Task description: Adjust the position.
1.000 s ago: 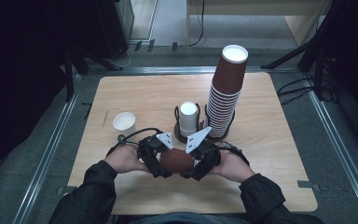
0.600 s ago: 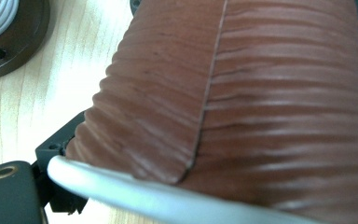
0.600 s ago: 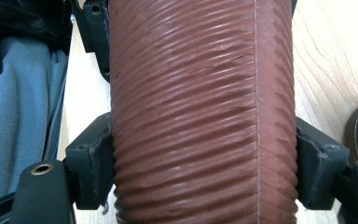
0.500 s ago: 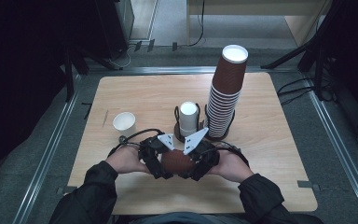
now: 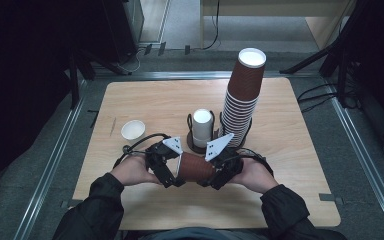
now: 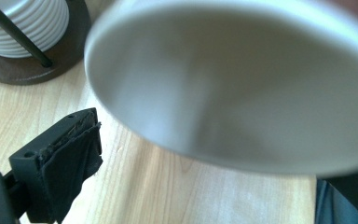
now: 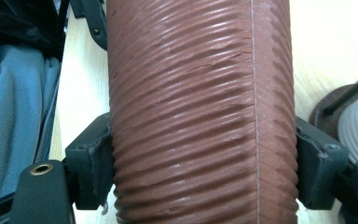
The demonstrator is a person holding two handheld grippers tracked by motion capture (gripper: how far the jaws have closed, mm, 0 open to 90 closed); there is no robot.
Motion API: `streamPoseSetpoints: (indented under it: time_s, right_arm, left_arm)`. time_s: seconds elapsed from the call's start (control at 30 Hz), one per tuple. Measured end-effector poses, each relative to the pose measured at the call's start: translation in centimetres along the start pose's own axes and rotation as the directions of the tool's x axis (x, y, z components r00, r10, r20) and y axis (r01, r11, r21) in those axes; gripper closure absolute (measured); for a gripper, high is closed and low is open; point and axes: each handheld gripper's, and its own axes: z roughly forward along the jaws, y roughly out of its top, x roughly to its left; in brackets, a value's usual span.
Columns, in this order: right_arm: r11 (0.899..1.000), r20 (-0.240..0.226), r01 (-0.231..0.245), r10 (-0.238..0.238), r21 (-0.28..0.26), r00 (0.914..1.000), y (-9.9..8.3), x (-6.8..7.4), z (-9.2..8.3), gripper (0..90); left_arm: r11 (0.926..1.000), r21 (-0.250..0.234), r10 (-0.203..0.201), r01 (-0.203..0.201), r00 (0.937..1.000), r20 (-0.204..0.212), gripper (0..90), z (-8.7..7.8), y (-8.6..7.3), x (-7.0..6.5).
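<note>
My right gripper (image 5: pixel 219 172) clamps the brown cup (image 5: pixel 196 167) lying sideways above the table (image 5: pixel 300 150), my left gripper (image 5: pixel 167 170) has just been opening wide at its mouth, so placing it remains.

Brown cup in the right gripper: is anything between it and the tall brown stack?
Nothing visible blocks it. The brown cup lies sideways, clamped in the right gripper. The tall brown stack stands behind it; the white stack sits left of that path.

No legible text, labels or nos. on anything here.
</note>
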Motion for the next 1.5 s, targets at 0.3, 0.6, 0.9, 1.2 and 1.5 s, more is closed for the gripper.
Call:
streamPoseSetpoints:
  time_s: [0.3, 0.6, 0.9, 1.2, 1.5]
  right_arm:
    - [0.999, 0.02, -0.026, 0.027, -0.041, 0.9994, -0.7, -0.4, -1.2, 21.2]
    - [0.994, 0.028, -0.03, 0.033, -0.101, 0.9991, -1.0, -0.6, -1.9, 21.1]
    - [0.991, 0.026, -0.003, 0.007, -0.135, 0.9996, -1.1, -0.4, -2.1, 21.1]
    - [0.987, 0.013, 0.03, -0.028, -0.157, 0.9995, -0.8, 0.0, -1.6, 21.0]
    - [0.985, -0.01, 0.029, -0.031, -0.17, 0.9995, -0.5, 0.2, -1.2, 21.0]
  left_arm:
    - [0.9961, -0.08, -0.033, 0.036, 0.999, 0.03, 0.0, -1.2, -1.2, 0.6]
    - [0.9796, -0.189, -0.06, 0.068, 0.9971, 0.048, 0.0, -1.9, -1.4, 0.7]
    - [0.9504, -0.296, -0.067, 0.095, 0.9922, 0.105, 0.0, -1.7, -1.3, 0.7]
    - [0.9473, -0.302, -0.065, 0.107, 0.9873, 0.145, 0.0, -1.1, -0.5, 0.3]
    - [0.9471, -0.302, -0.068, 0.109, 0.9871, 0.145, 0.0, -0.8, -0.1, 0.0]
